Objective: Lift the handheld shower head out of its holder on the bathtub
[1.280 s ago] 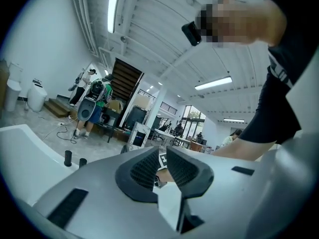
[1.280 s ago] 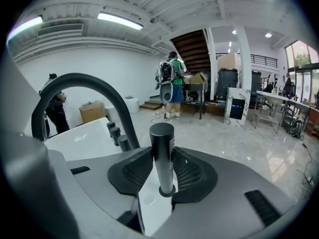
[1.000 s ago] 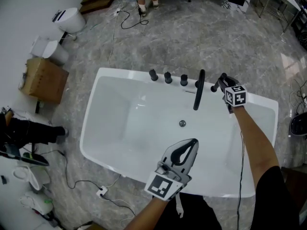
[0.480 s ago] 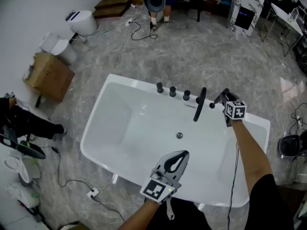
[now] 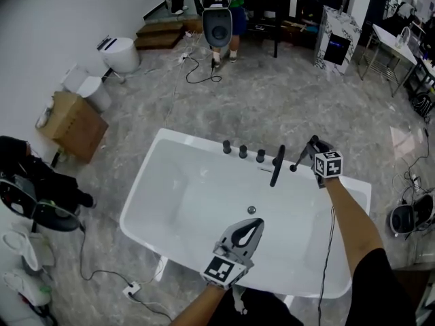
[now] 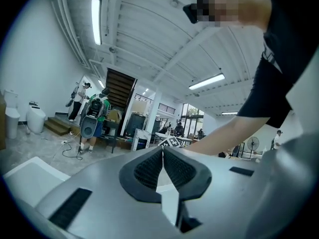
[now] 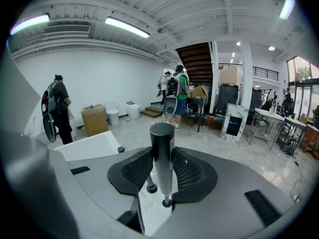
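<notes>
The white bathtub [image 5: 138, 190] fills the middle of the head view. At its far rim my right gripper [image 5: 312, 151] is shut on the dark handheld shower head [image 5: 304, 157], which hangs a little above the rim. In the right gripper view the shower head [image 7: 162, 133] stands upright as a dark grey cylinder between the ribbed pads [image 7: 187, 171] of the right gripper [image 7: 162, 154], and its lower end [image 7: 164, 202] is above the white rim. My left gripper [image 5: 253, 227] hovers over the near side of the tub. The left gripper [image 6: 163, 152] is shut with nothing in it.
Three black knobs [image 5: 242, 151] and a black spout [image 5: 277, 165] line the tub's far rim. A person with a backpack [image 5: 217, 9] stands beyond on the marble floor. A cardboard box [image 5: 71, 124], white bins [image 5: 119, 53] and cables [image 5: 102, 274] lie to the left.
My right gripper has lifted the shower head higher above the far rim. The left gripper has risen too, still shut. The whole view has pulled back from the tub.
</notes>
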`<state>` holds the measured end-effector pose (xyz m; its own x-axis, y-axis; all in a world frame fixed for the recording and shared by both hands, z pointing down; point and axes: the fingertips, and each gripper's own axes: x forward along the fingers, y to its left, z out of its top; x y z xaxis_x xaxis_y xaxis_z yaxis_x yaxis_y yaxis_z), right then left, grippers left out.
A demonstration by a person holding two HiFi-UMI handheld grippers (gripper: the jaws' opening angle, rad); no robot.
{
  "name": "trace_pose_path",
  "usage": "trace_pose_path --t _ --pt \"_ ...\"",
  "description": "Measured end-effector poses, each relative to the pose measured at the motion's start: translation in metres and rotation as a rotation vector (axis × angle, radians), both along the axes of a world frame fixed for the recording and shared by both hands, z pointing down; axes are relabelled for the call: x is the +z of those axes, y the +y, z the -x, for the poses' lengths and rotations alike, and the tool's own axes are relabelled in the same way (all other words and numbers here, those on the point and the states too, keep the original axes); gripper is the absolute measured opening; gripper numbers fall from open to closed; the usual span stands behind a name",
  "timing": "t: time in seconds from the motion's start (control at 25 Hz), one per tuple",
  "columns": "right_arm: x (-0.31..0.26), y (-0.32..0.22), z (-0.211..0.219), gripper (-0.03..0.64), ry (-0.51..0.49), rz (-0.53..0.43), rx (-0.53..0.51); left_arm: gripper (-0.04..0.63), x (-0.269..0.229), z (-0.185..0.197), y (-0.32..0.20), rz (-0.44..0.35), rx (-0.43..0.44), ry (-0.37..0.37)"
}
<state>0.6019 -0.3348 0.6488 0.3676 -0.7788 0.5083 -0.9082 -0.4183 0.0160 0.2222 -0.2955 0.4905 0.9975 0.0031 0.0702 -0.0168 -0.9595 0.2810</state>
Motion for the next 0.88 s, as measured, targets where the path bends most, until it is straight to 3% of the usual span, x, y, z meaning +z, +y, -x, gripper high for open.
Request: trace_pose_path --t 0.4,0.88 --pt "-0.136 -0.005 0.014 0.118 0.090 -0.057 0.015 0.008 -0.050 0.036 -0.019 -0.002 -0.010 0.017" --pt "-0.245 0.004 0.065 0.117 0.154 -0.111 0.095 0.006 -0.127 0.063 -0.051 -0.058 -0.026 0.123"
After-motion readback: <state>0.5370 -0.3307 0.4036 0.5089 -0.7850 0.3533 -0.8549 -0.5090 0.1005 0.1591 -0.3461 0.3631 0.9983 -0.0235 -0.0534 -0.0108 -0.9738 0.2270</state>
